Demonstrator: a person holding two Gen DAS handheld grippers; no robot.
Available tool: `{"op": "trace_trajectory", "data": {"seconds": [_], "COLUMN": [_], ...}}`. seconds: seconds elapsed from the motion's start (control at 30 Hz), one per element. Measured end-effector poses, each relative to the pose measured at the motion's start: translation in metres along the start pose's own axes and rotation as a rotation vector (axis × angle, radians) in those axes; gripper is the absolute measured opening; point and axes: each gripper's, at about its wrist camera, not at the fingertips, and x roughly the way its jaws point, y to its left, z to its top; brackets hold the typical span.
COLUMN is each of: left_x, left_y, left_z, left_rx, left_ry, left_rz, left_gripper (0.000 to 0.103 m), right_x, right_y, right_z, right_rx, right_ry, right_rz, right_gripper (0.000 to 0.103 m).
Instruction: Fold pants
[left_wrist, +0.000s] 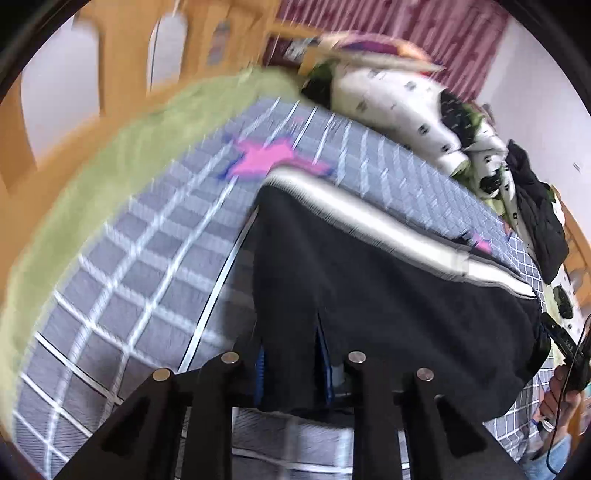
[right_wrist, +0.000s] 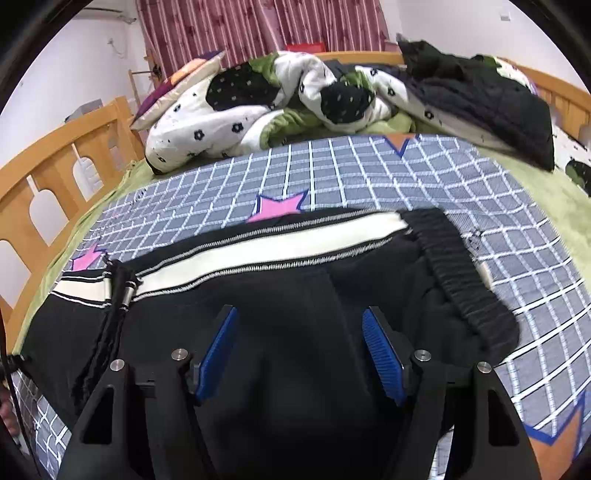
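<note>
Black pants with a white side stripe lie on a grey checked bedsheet. The elastic waistband is at the right in the right wrist view. My right gripper is open, its blue pads just above the black cloth. In the blurred left wrist view my left gripper is shut on the pants, with the cloth bunched between the fingers and lifted off the sheet. The other gripper shows at the right edge of that view.
A rumpled white, black and green quilt and a black jacket lie at the head of the bed. A wooden bed rail runs along the left. A green blanket borders the sheet. Red curtains hang behind.
</note>
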Motion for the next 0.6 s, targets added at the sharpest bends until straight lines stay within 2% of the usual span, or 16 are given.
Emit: {"op": "trace_trajectory", "data": {"seconds": [0.13, 0.27, 0.37, 0.43, 0.53, 0.6], "left_x": [-0.033, -0.04, -0.027, -0.005, 0.028, 0.048], "left_y": [-0.071, -0.153, -0.203, -0.232, -0.256, -0.265], "left_z": [0.013, 0.007, -0.009, -0.027, -0.058, -0.081], "left_rx": [0.154, 0.307, 0.38, 0.408, 0.428, 0.477], "left_ry": [-0.093, -0.095, -0.062, -0.001, 0.084, 0.109], "left_rz": [-0.018, -0.101, -0.171, -0.22, -0.226, -0.201], "left_gripper": [0.019, 0.019, 0.019, 0.018, 0.018, 0.018], "right_x": [-0.019, -0.022, -0.029, -0.039, -0.049, -0.054], "right_y": [-0.012, -0.032, -0.043, -0.047, -0.055, -0.058], "right_z": [-0.001, -0.011, -0.017, -0.02, -0.022, -0.024], "right_rx": [-0.015, 0.0, 0.007, 0.002, 0.021, 0.042], "right_ry": [-0.04, -0.005, 0.002, -0.022, -0.029, -0.029], "right_rz": [-0.006, -0.01, -0.005, -0.013, 0.004, 0.023], "right_gripper": [0.069, 0.069, 0.069, 0.069, 0.069, 0.069]}}
